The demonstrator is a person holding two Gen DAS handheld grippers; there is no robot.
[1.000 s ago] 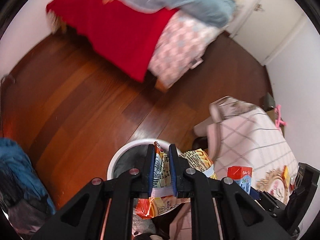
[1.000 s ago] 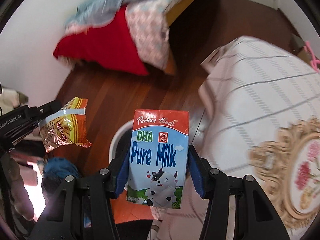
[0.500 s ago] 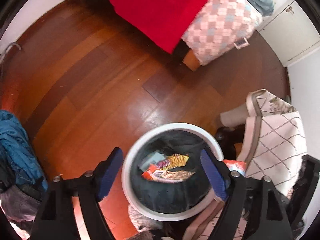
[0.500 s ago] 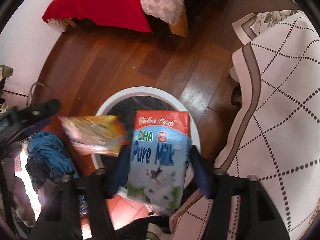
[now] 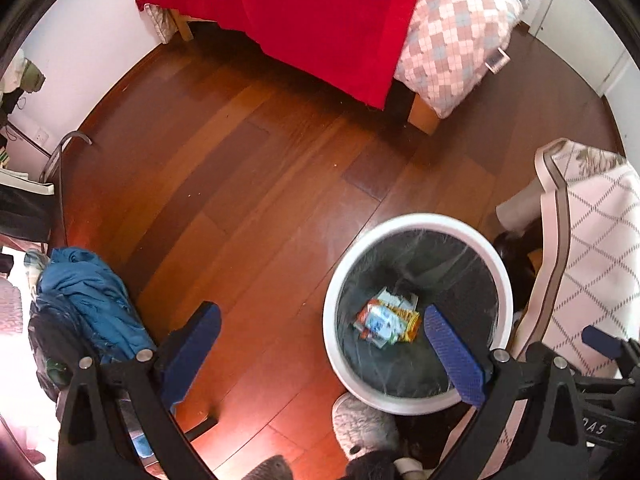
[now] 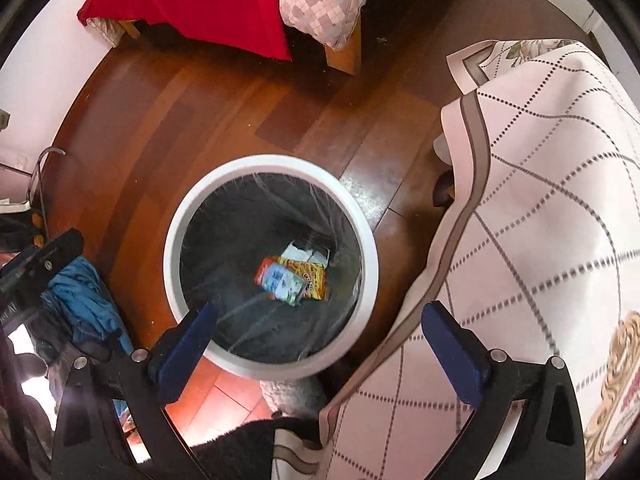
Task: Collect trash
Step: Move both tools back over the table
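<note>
A white round bin (image 5: 420, 220) with a dark liner stands on the wooden floor, and I look almost straight down into it (image 6: 272, 160). At its bottom lie the milk carton (image 6: 282, 280) and the orange snack packet (image 6: 310, 274), also visible in the left wrist view as the carton (image 5: 380, 322) and the packet (image 5: 410, 318). My left gripper (image 5: 320, 312) hangs above the bin's left rim, jaws opening wide, nothing between them. My right gripper (image 6: 320, 308) hovers over the bin's near rim, jaws also opening, nothing between them.
A bed with a red blanket (image 5: 320, 20) and a checked pillow (image 5: 452, 40) stands at the far side. A table with a diamond-pattern cloth (image 6: 540, 200) sits right beside the bin. Blue clothing (image 5: 88, 292) is piled at the left, and a grey slipper (image 5: 364, 424) lies by the bin.
Both grippers opened and tipped down over the bin. The snack packet left the left gripper and the milk carton left the right; both now lie in the bin.
</note>
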